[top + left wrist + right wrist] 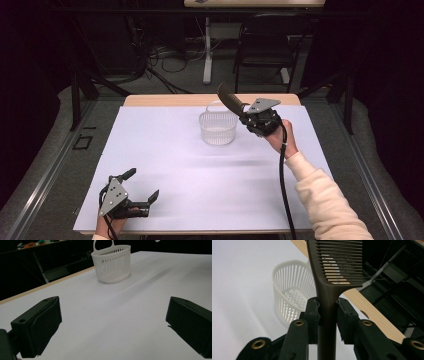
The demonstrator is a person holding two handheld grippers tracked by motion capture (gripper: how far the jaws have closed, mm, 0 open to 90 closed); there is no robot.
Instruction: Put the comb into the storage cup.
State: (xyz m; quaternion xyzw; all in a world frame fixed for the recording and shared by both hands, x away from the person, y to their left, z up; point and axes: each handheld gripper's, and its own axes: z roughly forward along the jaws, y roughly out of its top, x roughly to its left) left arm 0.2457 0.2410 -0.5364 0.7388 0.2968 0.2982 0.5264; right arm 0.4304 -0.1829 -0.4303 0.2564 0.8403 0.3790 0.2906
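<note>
A white slatted plastic basket [218, 127] with a loop handle stands on the white sheet toward the back middle; it looks empty. My right gripper [243, 114] hovers just right of the basket's rim, shut on the handle of a dark brown comb [227, 98] whose toothed head sticks up and to the left. In the right gripper view the comb [329, 285] rises between the pads [313, 315], with the basket [292, 293] behind it. My left gripper [143, 186] rests at the front left of the table, jaws wide open with nothing between them; the basket [112, 263] stands far ahead of it.
The white sheet [165, 165] covers most of the wooden table [170, 100], whose far edge shows as a tan strip. Behind the table are a black chair [265, 45], a white table leg [207, 55] and floor cables. Black frame posts [76, 95] stand at both sides.
</note>
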